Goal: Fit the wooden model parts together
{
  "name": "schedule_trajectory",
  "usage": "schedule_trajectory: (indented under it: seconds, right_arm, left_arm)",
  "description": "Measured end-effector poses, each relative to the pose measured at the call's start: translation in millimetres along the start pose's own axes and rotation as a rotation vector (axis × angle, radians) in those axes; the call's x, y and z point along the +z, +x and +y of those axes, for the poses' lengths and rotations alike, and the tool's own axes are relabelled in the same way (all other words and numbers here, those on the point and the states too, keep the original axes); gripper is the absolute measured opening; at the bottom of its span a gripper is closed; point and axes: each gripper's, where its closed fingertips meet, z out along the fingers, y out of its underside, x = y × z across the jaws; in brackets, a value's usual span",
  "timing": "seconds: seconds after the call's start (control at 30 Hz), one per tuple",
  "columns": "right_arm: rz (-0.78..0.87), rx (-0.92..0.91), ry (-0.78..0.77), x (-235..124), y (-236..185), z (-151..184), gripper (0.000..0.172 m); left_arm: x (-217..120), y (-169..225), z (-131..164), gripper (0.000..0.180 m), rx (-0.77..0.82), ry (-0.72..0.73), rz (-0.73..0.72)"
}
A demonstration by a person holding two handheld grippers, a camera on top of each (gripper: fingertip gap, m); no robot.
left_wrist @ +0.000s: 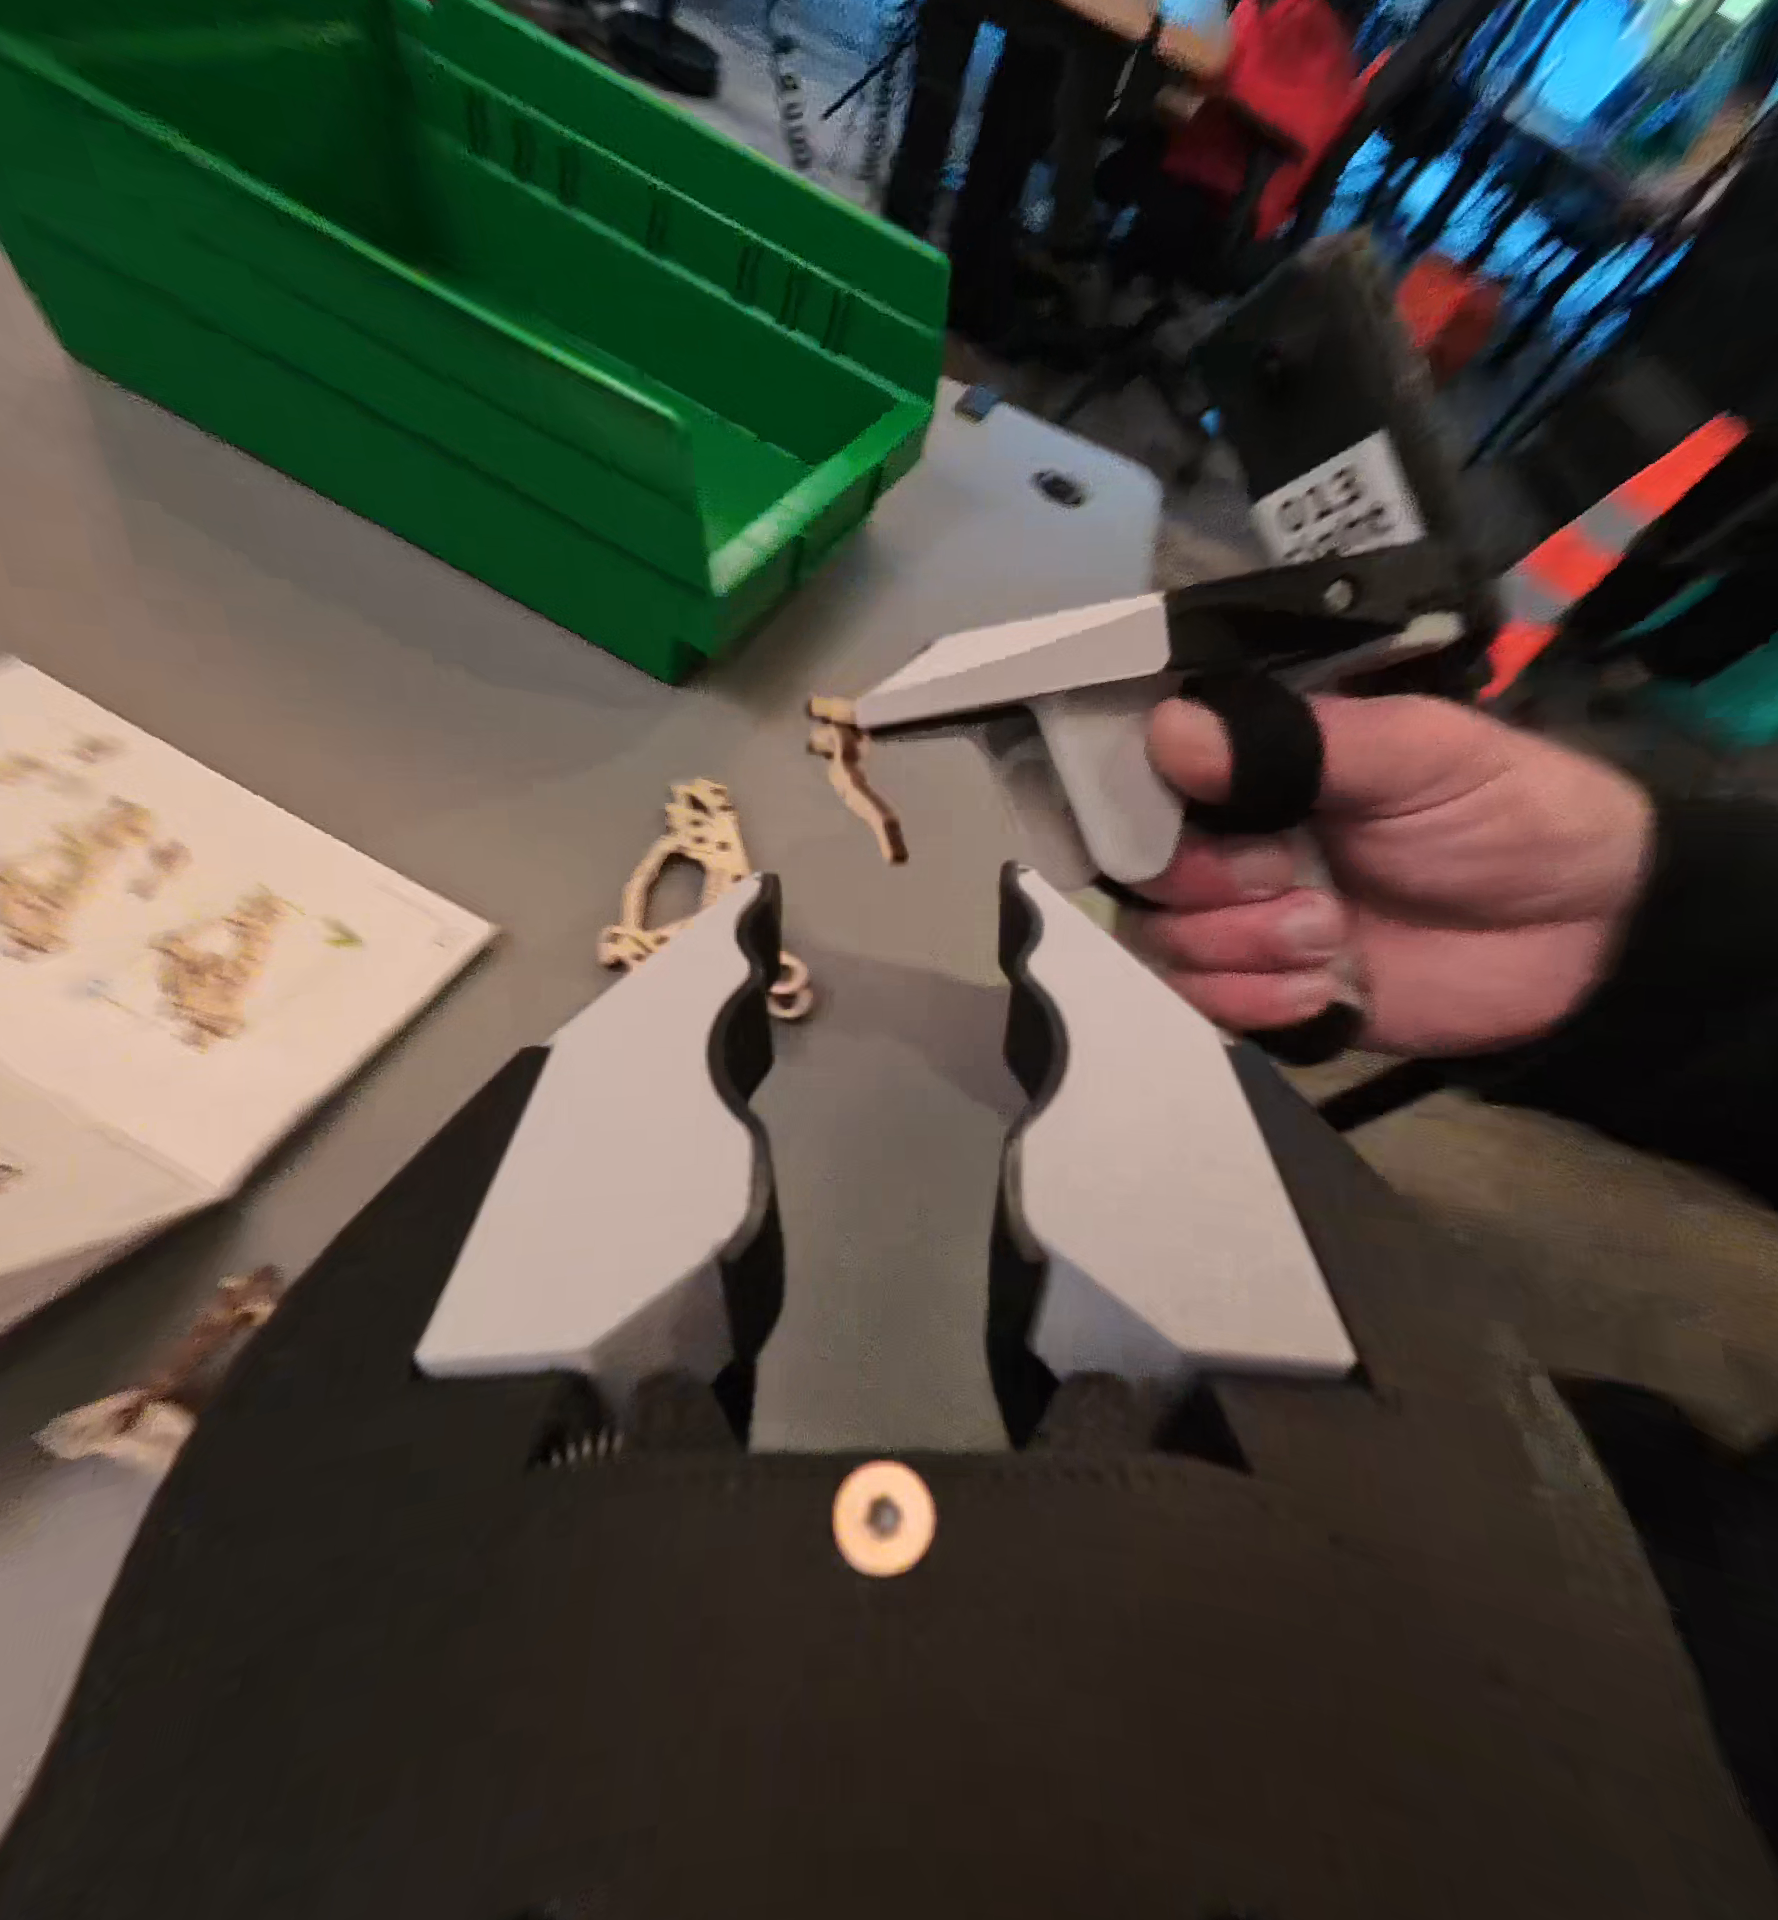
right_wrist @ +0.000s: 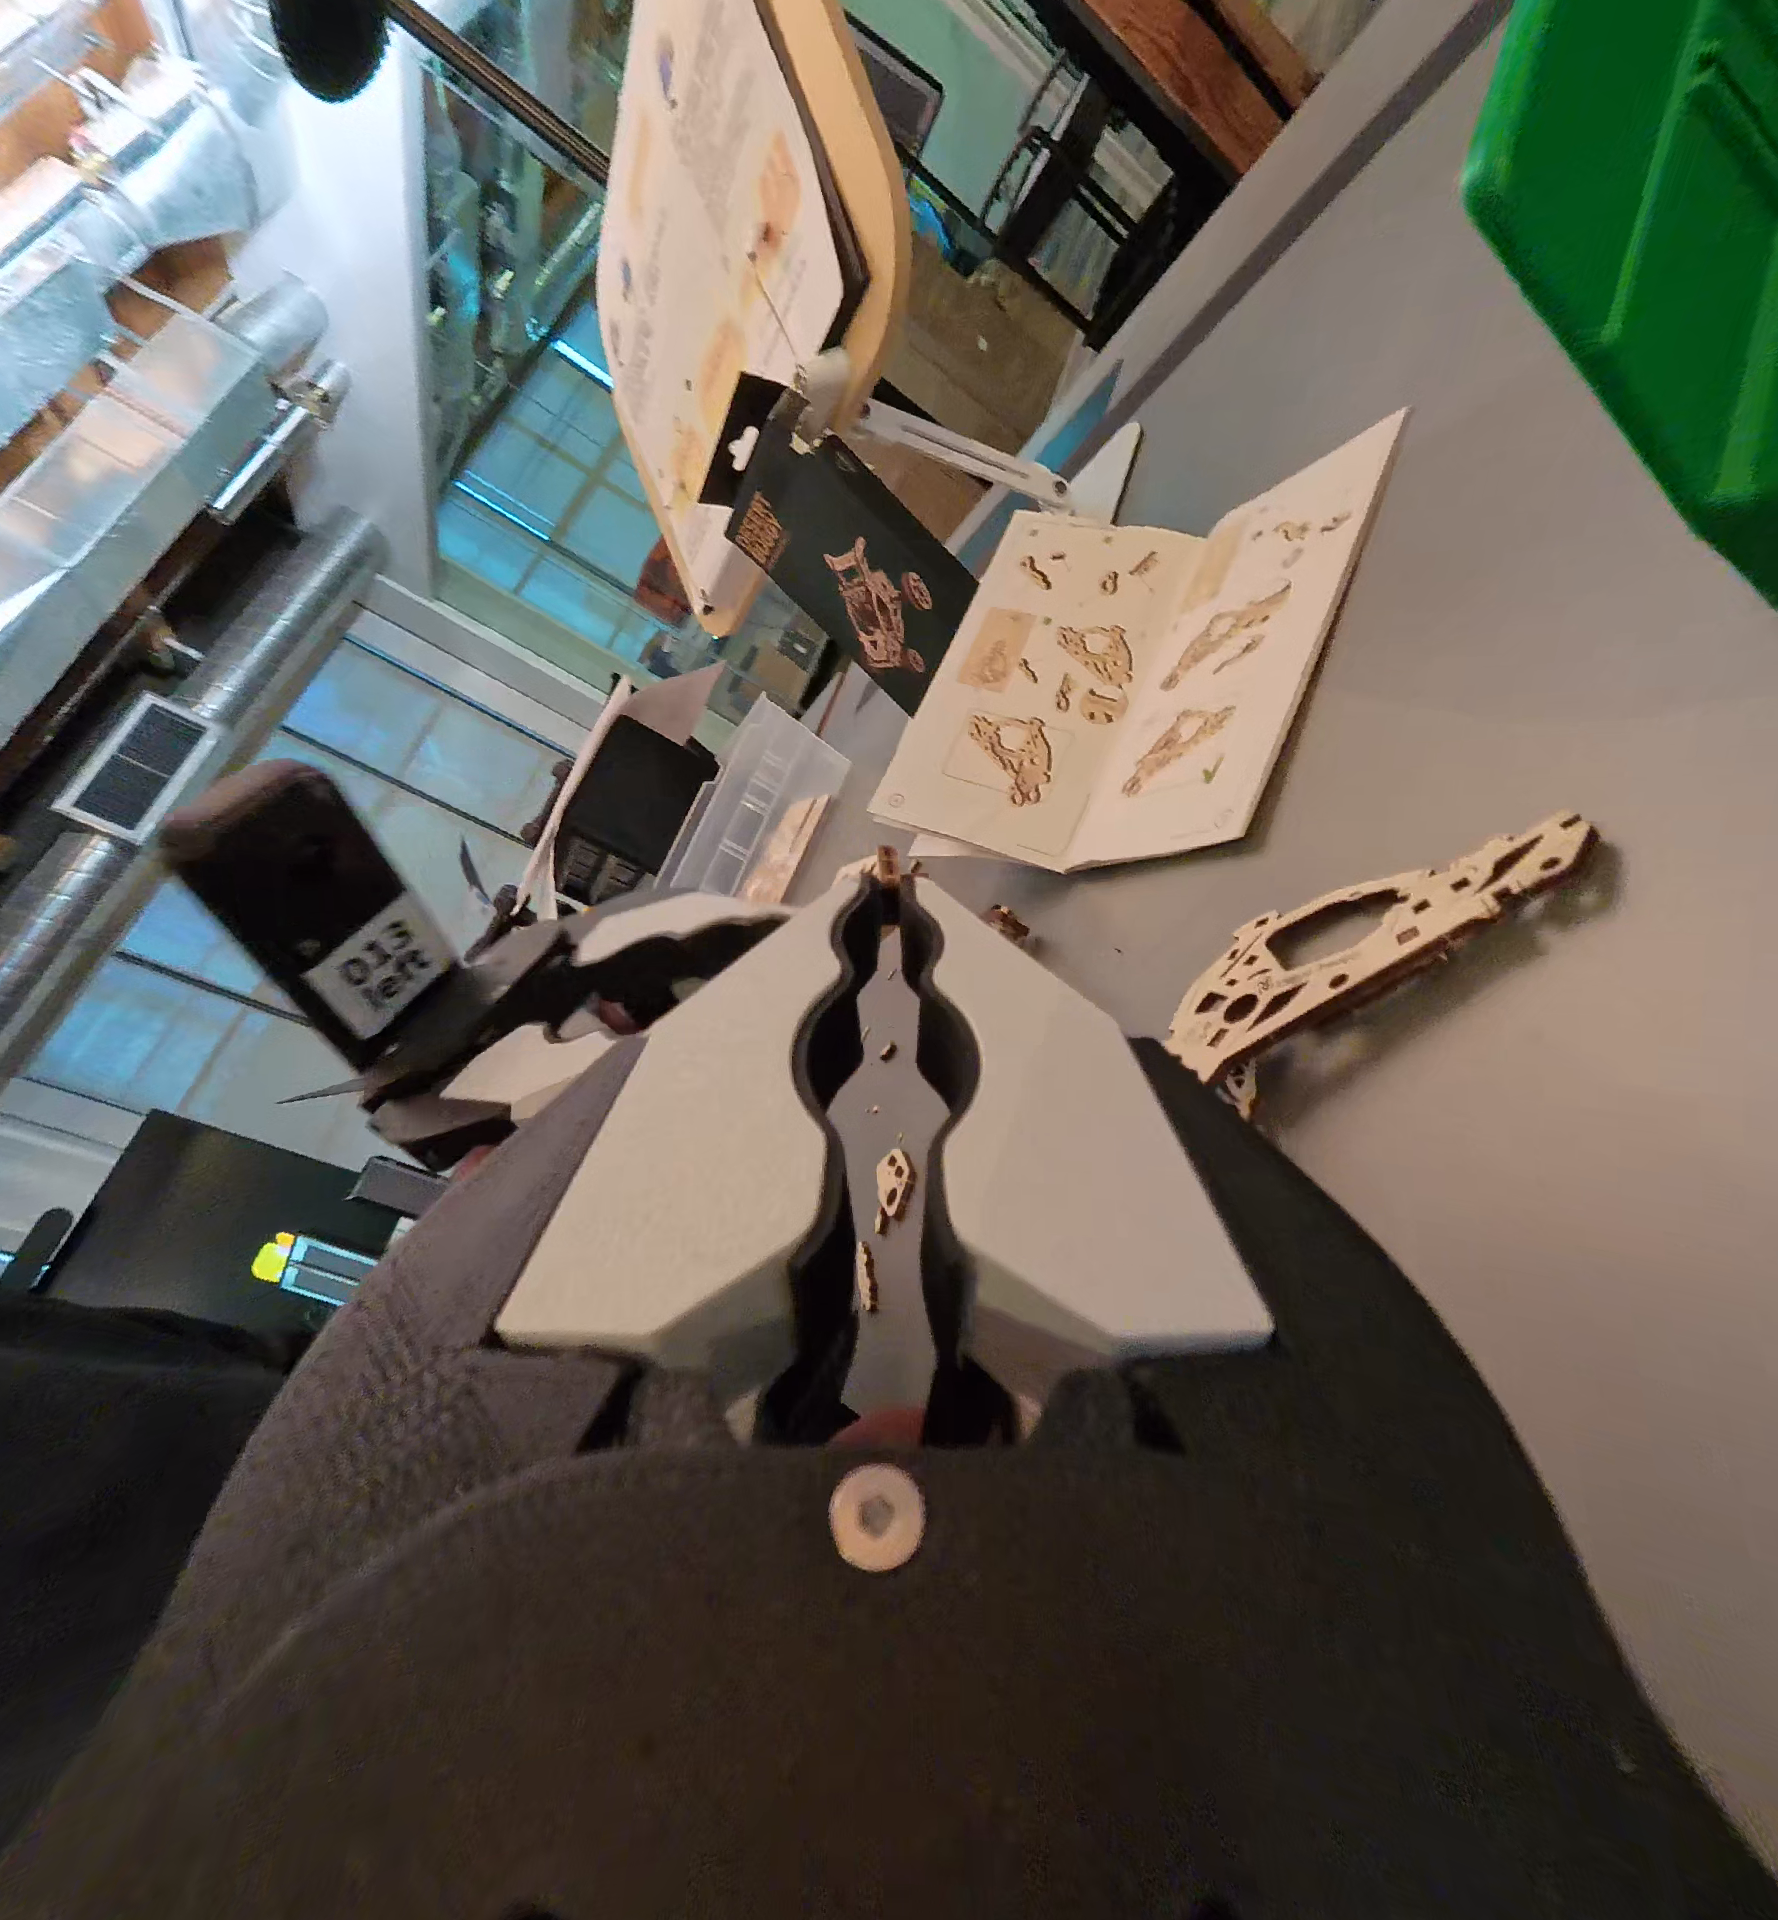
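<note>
left hand-held gripper (left_wrist: 890,894): standing wide open, gripping nothing | right hand-held gripper (right_wrist: 890,894): pinching small wooden piece (left_wrist: 854,774) | wooden frame (right_wrist: 1373,945): lying on tabletop (right_wrist: 1487,1247)

Pale laser-cut wooden frame (right_wrist: 1384,935), glossy green plastic bin (left_wrist: 469,343), matt paper booklet (right_wrist: 1145,665), smooth grey table (left_wrist: 365,665).

Soft indoor light, faint shadows, left wrist view motion-blurred (background worst), wide-angle edge distortion

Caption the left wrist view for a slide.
Left gripper open above the grey table; right gripper pinches a small curved wooden part near the green bin.
</note>
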Motion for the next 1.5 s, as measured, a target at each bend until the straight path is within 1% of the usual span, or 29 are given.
schedule_trajectory:
  seconds: [0.1, 0.17, 0.23, 0.33, 0.4, 0.5, 0.53, 0.57, 0.63, 0.7, 0.77, 0.8, 0.87, 1.0, 1.07, 1.13, 1.3, 1.43, 1.5]
  right_arm:
    - [0.025, 0.012, -0.008, 3.0, 0.1, 5.0, 0.001]
    - [0.032, 0.015, -0.004, 4.2, -0.9, 6.2, 0.001]
    - [0.033, 0.018, -0.006, 5.1, -2.0, 7.7, 0.001]
    - [0.029, 0.025, -0.004, 6.1, -3.4, 9.4, 0.001]
    - [0.024, 0.031, 0.0, 6.4, -3.9, 9.3, 0.001]
    - [0.024, 0.018, -0.001, 7.3, -4.7, 9.6, 0.001]
    - [0.021, 0.014, -0.003, 7.7, -5.4, 9.5, 0.004]
    - [0.019, 0.008, -0.008, 8.1, -6.0, 9.8, 0.01]
    - [0.02, -0.009, -0.011, 8.4, -7.4, 9.1, 0.014]
    - [0.025, -0.038, -0.017, 7.2, -8.4, 8.1, 0.02]
    - [0.029, -0.075, -0.019, 3.6, -9.2, 5.5, 0.022]
    - [0.041, -0.118, -0.026, 1.1, -8.9, 4.6, 0.024]
    - [0.074, -0.224, -0.04, -6.2, -6.8, 1.8, 0.022]
    - [0.113, -0.426, -0.118, -18.3, -1.6, 6.5, 0.017]
    - [0.131, -0.561, -0.166, -20.6, 0.7, 11.8, 0.017]
    - [0.119, -0.702, -0.205, -18.9, -3.3, 17.7, 0.017]
    - [0.148, -1.054, -0.308, -9.5, -7.2, 24.7, 0.017]
    - [0.151, -1.294, -0.384, -4.5, -9.4, 27.6, 0.017]
    - [0.169, -1.421, -0.424, -3.1, -7.8, 29.0, 0.016]
  left_arm:
    - [2.6, -4.2, -6.1, 0.028, 0.184, -0.012, -0.114]
    - [6.6, -5.7, -1.7, 0.025, 0.245, -0.054, -0.15]
    - [7.0, -7.8, 0.0, 0.019, 0.273, -0.066, -0.184]
    - [5.8, -10.6, -1.0, 0.003, 0.287, -0.06, -0.21]
    - [5.2, -12.0, -1.5, 0.002, 0.287, -0.056, -0.215]
    - [4.0, -14.0, -2.4, 0.001, 0.241, -0.047, -0.201]
    - [4.1, -14.3, -1.9, 0.001, 0.205, -0.047, -0.184]
    - [4.6, -14.9, -0.9, 0.001, 0.18, -0.051, -0.171]
    - [4.9, -15.5, 0.0, 0.001, 0.139, -0.053, -0.145]
    - [5.3, -15.5, -0.1, 0.001, 0.041, -0.046, -0.092]
    - [5.1, -14.7, 0.1, 0.001, -0.077, -0.035, -0.016]
    - [4.1, -14.9, -0.4, 0.001, -0.132, -0.028, 0.016]
    - [2.6, -14.0, 4.2, 0.001, -0.18, -0.051, 0.063]
    - [-1.0, -14.5, 12.5, 0.001, -0.232, -0.084, 0.109]
    - [-1.0, -16.1, 16.1, 0.001, -0.216, -0.101, 0.113]
    - [0.3, -11.7, 17.4, 0.001, -0.249, -0.121, 0.174]
    - [-0.7, -5.6, 12.3, 0.001, -0.342, -0.157, 0.321]
    - [-4.8, -7.0, 8.6, 0.001, -0.356, -0.19, 0.37]
    - [-6.5, -8.7, 8.6, 0.001, -0.346, -0.208, 0.371]
